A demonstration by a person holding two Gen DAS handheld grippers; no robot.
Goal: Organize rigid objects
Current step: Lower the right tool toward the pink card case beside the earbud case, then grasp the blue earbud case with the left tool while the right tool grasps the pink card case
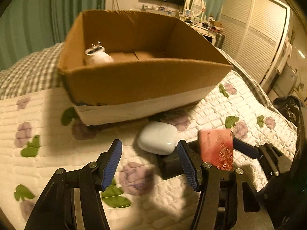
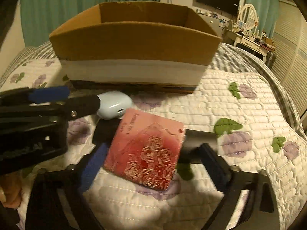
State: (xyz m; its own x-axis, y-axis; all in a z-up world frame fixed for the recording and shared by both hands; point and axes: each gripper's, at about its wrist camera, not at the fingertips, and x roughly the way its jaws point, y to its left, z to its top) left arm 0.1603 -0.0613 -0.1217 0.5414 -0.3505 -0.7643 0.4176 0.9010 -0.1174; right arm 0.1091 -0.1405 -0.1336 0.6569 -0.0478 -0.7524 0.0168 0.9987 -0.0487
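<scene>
So: one cardboard box [image 1: 145, 84] on bed [image 1: 48, 153], one earbud case [image 1: 158, 138], one pink card [image 2: 145, 149] between wide right tongs [image 2: 153, 159]. Left tongs [image 1: 149, 164] wide, empty. Only left view shows white jar [image 1: 97, 56] inside box.

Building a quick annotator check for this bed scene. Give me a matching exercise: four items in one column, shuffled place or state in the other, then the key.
Items
1. brown cardboard box
2. pale blue rounded earbud case
3. pink embossed rose-pattern box
4. white round container

Place or state
A. between the right gripper's open fingers
B. inside the cardboard box, left side
C. on the quilt just ahead of the left gripper
D. open-topped, standing on the floral quilt

Pairs: 1-D, 2-C, 3-A, 4-B
</scene>
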